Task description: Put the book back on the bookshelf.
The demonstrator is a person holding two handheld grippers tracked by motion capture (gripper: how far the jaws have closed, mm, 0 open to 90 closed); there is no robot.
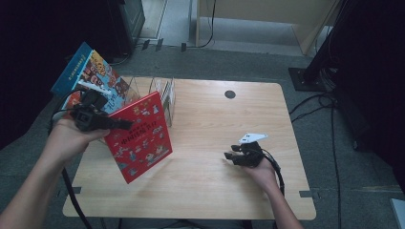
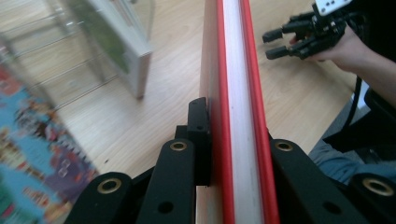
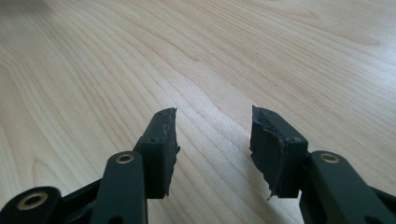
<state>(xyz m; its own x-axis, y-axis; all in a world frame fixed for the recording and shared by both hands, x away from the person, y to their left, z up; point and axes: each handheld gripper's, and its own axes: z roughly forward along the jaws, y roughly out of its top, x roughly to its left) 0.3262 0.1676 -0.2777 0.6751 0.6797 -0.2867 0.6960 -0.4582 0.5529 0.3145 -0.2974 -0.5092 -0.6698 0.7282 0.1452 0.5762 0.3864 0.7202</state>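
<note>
Left gripper (image 2: 233, 154) jaws clamped on red book (image 1: 139, 136) edge, right gripper (image 3: 212, 149) jaws apart over bare table (image 3: 280, 46)

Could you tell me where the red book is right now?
In the high view the red book is at the table's left side, clamped in the left claw, just in front of the clear rack.

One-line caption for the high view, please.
Left hand-held gripper clamps a red picture book above the wooden table; right hand-held gripper hovers open beside it.
</note>
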